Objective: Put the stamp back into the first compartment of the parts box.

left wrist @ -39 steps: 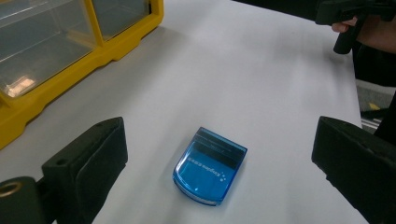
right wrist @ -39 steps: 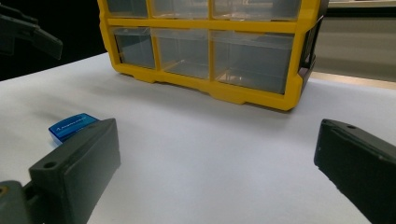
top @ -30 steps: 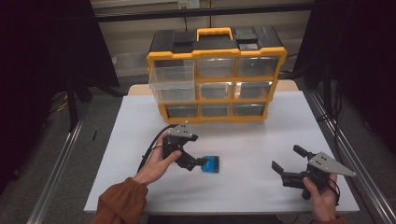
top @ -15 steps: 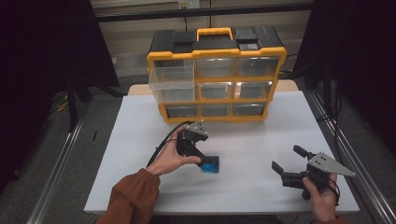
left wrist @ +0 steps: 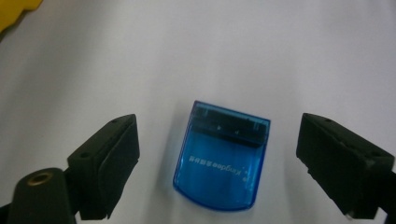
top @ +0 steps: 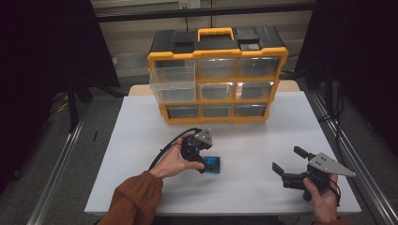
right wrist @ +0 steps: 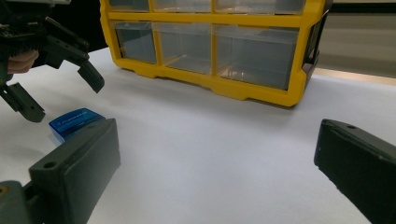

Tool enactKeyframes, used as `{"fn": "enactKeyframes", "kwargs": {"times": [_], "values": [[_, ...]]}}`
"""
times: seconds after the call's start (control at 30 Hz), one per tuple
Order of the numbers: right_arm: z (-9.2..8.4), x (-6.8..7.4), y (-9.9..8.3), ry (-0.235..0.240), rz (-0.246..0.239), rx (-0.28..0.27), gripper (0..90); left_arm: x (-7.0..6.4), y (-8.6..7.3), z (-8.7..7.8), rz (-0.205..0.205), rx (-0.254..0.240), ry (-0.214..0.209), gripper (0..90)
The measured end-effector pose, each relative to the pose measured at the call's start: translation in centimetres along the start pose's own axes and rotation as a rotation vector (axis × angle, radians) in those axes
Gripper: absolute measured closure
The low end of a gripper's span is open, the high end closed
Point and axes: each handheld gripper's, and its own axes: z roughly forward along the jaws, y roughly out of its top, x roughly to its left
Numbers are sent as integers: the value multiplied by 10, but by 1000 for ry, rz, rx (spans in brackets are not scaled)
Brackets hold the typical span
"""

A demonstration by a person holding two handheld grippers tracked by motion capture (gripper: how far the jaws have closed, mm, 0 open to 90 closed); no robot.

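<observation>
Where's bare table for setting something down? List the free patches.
Free: the wide strip between the blue box and the right gripper, and the table's left side. Crowded: under the left gripper, and along the drawer cabinet.

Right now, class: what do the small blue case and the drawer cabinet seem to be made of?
Blue case: probably translucent glossy plastic; dark parts inside show through, and its surface shines. Drawer cabinet: likely opaque yellow-and-black moulded plastic frame, with clear plastic drawers whose insides are visible.

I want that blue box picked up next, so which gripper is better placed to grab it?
Left. The left gripper hangs right over the blue box, jaws open to either side of it. The right gripper sits well off to the side, also open.
</observation>
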Motion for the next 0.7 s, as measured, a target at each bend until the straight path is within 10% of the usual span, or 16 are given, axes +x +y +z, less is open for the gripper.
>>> {"fn": "enactKeyframes", "kwargs": {"times": [0.33,0.7], "values": [[0,0,0,3,-2,2,2,-2,-1,18,10,61,-65,214],[0,0,0,5,-3,7,2,-5,-3,29,30,62,-22,359]]}}
